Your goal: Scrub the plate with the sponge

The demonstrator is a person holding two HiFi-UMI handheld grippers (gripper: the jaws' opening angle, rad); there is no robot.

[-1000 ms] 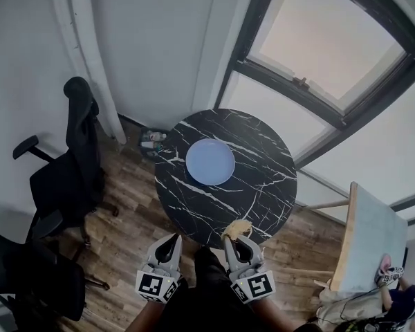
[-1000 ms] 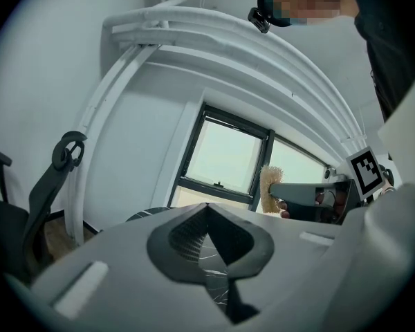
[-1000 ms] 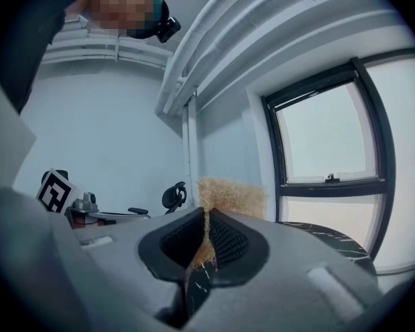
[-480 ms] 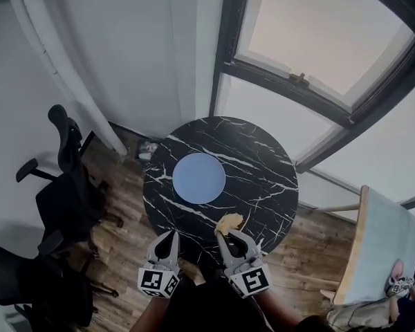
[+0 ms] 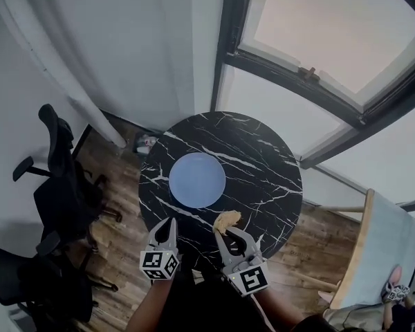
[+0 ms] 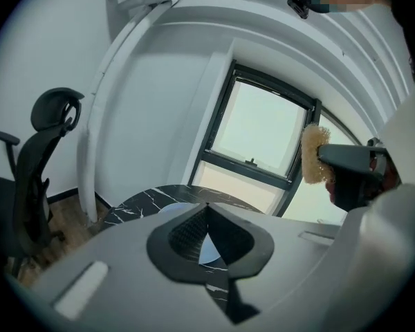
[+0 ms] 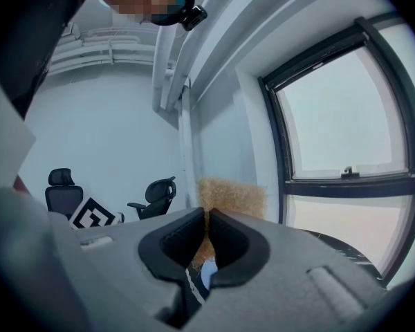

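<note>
A pale blue plate [image 5: 197, 179] lies left of centre on the round black marble table [image 5: 263, 171]; a sliver of the plate [image 6: 209, 250] shows behind the left jaws. My right gripper [image 5: 223, 234] is shut on a tan fibrous sponge [image 5: 227, 220], which hovers over the table's near edge, right of the plate. The sponge [image 7: 232, 193] sticks up past the jaws in the right gripper view and shows as sponge [image 6: 312, 153] at the right of the left gripper view. My left gripper [image 5: 167, 225] is shut and empty, at the table's near-left edge.
Black office chairs [image 5: 59, 185] stand on the wooden floor left of the table. A large dark-framed window [image 5: 318, 61] runs behind the table. A light board [image 5: 377, 247] leans at the right. Small items [image 5: 145, 142] lie on the floor by the wall.
Both grippers have moved forward toward the table and a little lower; the sponge now hangs over the table's near edge. The left gripper has come up beside the table's rim.
</note>
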